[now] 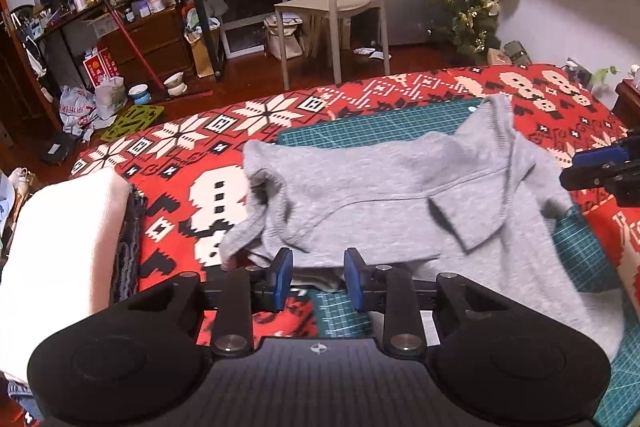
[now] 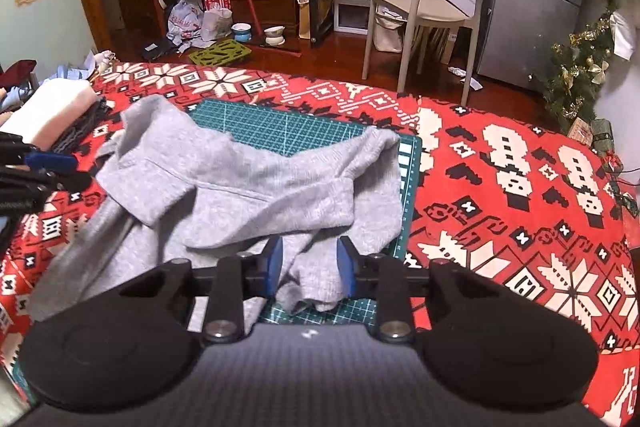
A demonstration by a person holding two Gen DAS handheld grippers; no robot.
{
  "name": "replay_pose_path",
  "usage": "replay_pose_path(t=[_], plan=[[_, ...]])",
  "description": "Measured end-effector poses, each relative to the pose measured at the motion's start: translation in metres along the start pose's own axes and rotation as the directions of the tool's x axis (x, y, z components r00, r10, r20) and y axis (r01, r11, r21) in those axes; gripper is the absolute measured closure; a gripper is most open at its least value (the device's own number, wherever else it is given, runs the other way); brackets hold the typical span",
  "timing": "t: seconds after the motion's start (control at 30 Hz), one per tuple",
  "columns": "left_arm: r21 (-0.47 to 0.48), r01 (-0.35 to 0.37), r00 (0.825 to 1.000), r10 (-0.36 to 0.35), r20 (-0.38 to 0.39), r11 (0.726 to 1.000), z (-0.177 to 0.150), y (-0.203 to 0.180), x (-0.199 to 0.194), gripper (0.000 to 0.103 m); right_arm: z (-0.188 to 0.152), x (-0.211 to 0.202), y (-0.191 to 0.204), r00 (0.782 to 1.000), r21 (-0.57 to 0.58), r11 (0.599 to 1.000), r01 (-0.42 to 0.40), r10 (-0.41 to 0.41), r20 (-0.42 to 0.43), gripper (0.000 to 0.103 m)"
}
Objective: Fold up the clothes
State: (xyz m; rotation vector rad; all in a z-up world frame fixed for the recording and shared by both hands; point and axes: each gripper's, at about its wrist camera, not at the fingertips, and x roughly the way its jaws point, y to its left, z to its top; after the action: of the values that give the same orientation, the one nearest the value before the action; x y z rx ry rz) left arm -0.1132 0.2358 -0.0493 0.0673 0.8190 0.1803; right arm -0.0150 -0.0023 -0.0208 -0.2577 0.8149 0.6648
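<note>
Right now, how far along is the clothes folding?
Done: a folded stack with a white item on top sits at the left edge of the red patterned blanket. In hand: the grey hoodie lies rumpled over the green cutting mat, sleeves thrown across it; the left gripper and right gripper are open at its near edge. Left: flattening and folding it.

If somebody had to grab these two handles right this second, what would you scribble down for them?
Left gripper: fingers open, at the near edge of the grey sweatshirt, holding nothing.
Right gripper: fingers open around a bunched fold at the hem, not clamped.
The sweatshirt lies crumpled on the green cutting mat; a folded white stack sits on the left.
Folding of this one has not begun.
</note>
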Motion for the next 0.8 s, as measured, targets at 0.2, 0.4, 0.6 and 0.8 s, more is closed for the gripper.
replay_pose_path(t=[0.2, 0.4, 0.6, 0.8], plan=[[0.104, -0.031, 0.999, 0.034, -0.019, 0.994, -0.018, 0.013, 0.011, 0.086, -0.005, 0.018, -0.007, 0.999, -0.097, 0.994, 0.049, -0.049, 0.004, 0.071], [0.177, -0.038, 0.999, 0.042, -0.014, 0.983, -0.027, 0.010, 0.020, 0.086, -0.003, 0.035, -0.004, 0.999, -0.165, 0.985, 0.048, -0.050, -0.009, 0.071], [0.168, -0.033, 0.999, 0.034, -0.002, 0.985, -0.013, 0.009, 0.031, 0.087, 0.009, 0.048, -0.001, 1.000, -0.165, 0.986, 0.018, -0.020, -0.008, 0.071], [0.083, -0.005, 1.000, 0.004, 0.010, 0.997, 0.013, 0.017, 0.037, 0.089, 0.022, 0.065, 0.001, 1.000, -0.111, 0.994, 0.003, -0.004, -0.013, 0.071]])
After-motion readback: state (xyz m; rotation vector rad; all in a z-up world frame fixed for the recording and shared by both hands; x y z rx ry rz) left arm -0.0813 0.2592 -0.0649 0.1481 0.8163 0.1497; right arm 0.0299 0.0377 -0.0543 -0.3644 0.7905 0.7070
